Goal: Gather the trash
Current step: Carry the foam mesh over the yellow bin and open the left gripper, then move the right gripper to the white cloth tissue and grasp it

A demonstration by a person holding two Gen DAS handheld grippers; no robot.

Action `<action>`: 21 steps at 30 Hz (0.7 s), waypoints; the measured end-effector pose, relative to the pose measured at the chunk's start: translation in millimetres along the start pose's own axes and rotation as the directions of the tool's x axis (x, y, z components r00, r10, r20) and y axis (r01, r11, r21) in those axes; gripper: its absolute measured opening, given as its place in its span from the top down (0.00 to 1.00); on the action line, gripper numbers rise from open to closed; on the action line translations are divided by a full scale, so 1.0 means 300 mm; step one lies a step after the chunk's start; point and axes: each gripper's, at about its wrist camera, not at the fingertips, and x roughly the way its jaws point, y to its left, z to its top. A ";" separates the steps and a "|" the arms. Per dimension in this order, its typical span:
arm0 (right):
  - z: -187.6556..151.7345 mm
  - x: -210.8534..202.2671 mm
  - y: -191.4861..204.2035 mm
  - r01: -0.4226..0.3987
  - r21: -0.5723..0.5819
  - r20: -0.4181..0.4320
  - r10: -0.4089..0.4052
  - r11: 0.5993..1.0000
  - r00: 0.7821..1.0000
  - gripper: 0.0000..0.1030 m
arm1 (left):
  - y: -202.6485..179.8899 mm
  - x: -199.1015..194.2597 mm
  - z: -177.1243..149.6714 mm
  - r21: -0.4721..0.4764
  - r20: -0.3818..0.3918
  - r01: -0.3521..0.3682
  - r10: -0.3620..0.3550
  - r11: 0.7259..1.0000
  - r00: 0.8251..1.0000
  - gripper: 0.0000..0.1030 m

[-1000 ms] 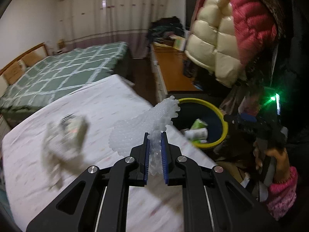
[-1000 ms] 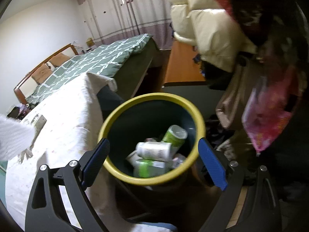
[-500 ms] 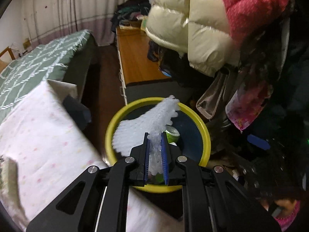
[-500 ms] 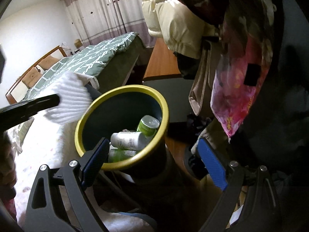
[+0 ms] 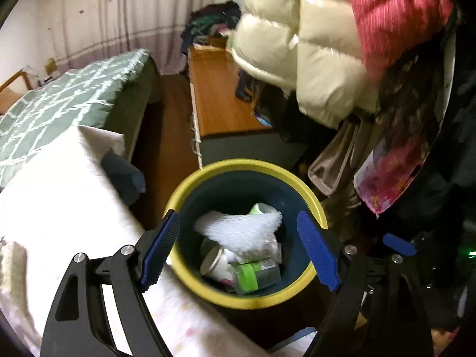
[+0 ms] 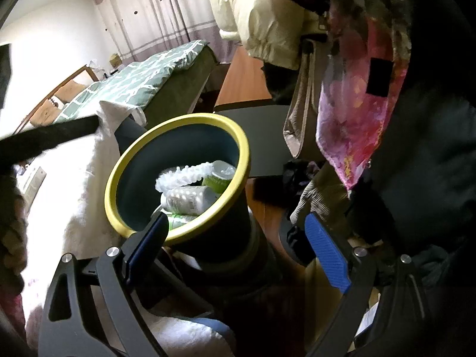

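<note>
The foam net (image 5: 241,227) lies inside the bin (image 5: 190,276), on top of the cans (image 5: 253,270) and bottles, so this piece looks collected. Whether more trash is left on the bedsheet (image 5: 59,208) beside the bin cannot be told. The left gripper (image 5: 239,250) hangs over the bin, spread wide, holding nothing. The right gripper (image 6: 238,247), beside the bin, is also spread and empty.

You had a bed (image 5: 59,101) with a green checked cover at the back left, and striped curtains (image 5: 119,17) behind it. A cream puffy jacket (image 5: 300,53) hung above the wooden cabinet (image 5: 220,95), with a pink flowered cloth (image 6: 357,110) beside.
</note>
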 end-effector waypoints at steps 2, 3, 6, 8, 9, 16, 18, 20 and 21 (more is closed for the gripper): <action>-0.005 -0.005 0.028 -0.009 -0.014 0.000 0.009 1.000 1.000 0.14 | 0.037 -0.080 -0.018 -0.036 0.026 -0.012 0.013 0.999 1.000 0.19; -0.003 -0.004 0.040 -0.013 -0.019 0.000 0.013 1.000 1.000 0.14 | 0.056 -0.118 -0.030 -0.053 0.039 -0.022 0.024 0.998 0.999 0.17; 0.001 -0.011 0.100 -0.038 -0.052 0.000 0.038 0.998 0.999 0.14 | 0.123 -0.245 -0.086 -0.113 0.079 -0.064 0.073 0.992 0.994 0.14; 0.004 -0.012 0.143 -0.058 -0.077 -0.001 0.058 0.995 0.998 0.14 | 0.180 -0.346 -0.145 -0.160 0.103 -0.099 0.116 0.982 0.988 0.14; 0.004 -0.014 0.181 -0.072 -0.099 -0.003 0.072 0.992 0.997 0.14 | 0.204 -0.388 -0.172 -0.179 0.113 -0.117 0.138 0.977 0.984 0.13; 0.002 -0.029 0.492 -0.212 -0.277 -0.034 0.211 0.937 0.977 0.14 | 0.442 -0.753 -0.444 -0.383 0.144 -0.287 0.363 0.878 0.921 0.10; -0.005 -0.035 0.600 -0.267 -0.326 -0.058 0.262 0.907 0.963 0.14 | 0.500 -0.843 -0.519 -0.438 0.136 -0.328 0.422 0.837 0.896 0.09; -0.007 -0.038 0.690 -0.310 -0.359 -0.080 0.302 0.880 0.950 0.14 | 0.550 -0.923 -0.589 -0.478 0.120 -0.381 0.488 0.792 0.864 0.09; -0.011 -0.042 0.748 -0.327 -0.385 -0.088 0.318 0.863 0.944 0.14 | 0.576 -0.964 -0.629 -0.500 0.112 -0.407 0.523 0.764 0.845 0.09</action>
